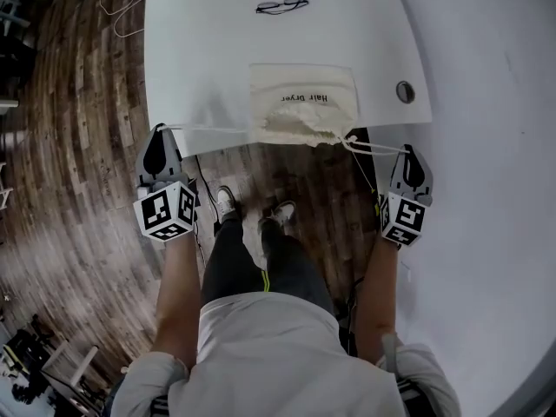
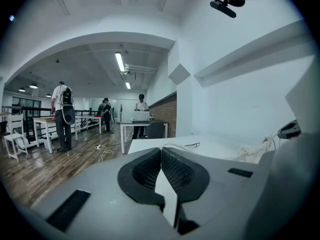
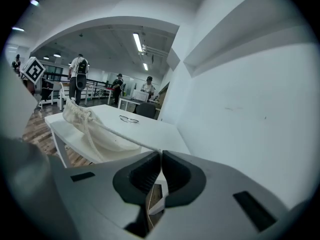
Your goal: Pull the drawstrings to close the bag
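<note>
On the white table [image 1: 200, 42] the bag [image 1: 304, 94] lies, mouth bunched; left gripper [image 1: 159, 137] and right gripper [image 1: 408, 155] each clench a drawstring [image 1: 208, 129], spread wide, seemingly to cinch it.

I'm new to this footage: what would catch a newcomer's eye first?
A cream bag lies at the near edge of the white table, its mouth bunched up. The left drawstring stretches from it to the left tool and the right drawstring to the right tool, each tool shut on its cord. Glasses lie at the far side.
</note>
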The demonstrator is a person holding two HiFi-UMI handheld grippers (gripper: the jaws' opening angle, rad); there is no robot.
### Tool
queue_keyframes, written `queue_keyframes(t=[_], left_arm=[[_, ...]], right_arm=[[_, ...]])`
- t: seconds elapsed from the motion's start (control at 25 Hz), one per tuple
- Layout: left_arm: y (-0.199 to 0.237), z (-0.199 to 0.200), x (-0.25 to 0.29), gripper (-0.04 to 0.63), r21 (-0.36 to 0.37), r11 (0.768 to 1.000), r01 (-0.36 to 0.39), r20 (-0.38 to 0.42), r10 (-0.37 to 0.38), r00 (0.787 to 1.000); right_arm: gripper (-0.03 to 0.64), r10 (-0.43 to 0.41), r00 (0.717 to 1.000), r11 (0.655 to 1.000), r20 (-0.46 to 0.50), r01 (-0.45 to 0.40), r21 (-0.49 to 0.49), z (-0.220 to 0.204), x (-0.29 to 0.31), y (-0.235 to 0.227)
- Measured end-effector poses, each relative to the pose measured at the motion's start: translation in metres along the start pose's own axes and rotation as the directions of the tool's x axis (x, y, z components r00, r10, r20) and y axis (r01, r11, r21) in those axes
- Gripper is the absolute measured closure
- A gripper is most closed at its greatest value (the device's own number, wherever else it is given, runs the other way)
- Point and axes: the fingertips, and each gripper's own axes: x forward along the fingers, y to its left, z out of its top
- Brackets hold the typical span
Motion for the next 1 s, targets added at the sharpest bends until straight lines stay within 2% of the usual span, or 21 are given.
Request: queue_keyframes(t=[0.24,0.52,0.64,0.8,1.0], left_arm=[[0.006,0.054,-0.032,0.577,0.046,0.999,0.014,0.085,-0.018,0.996],[0.030,0.088,-0.057,0.577,0.044,0.999,-0.007,0.122,0.002,0.993],[0.037,0.097,-0.064,0.578,0.049,0.999,-0.011,0.130,0.005,0.992],[0.053,0.099,-0.072,0.578,0.008,1.000,-0.024,0.124,0.023,0.992],[0.060,0.101,-0.072,0.578,0.042,0.999,-0.031,0.134,0.025,0.991]], right_arm=[[0.575,-0.061,0.997,0.998,0.048,0.061,-0.003,0.037,-0.042,-0.021],[0.575,-0.094,0.991,0.996,0.092,0.094,0.005,0.069,-0.070,-0.028],[0.575,-0.115,0.988,0.993,0.105,0.113,0.025,0.075,-0.082,-0.033],[0.575,-0.138,0.984,0.990,0.115,0.135,0.026,0.080,-0.100,-0.036],[0.575,-0.175,0.977,0.985,0.123,0.172,0.035,0.085,-0.114,-0.041]])
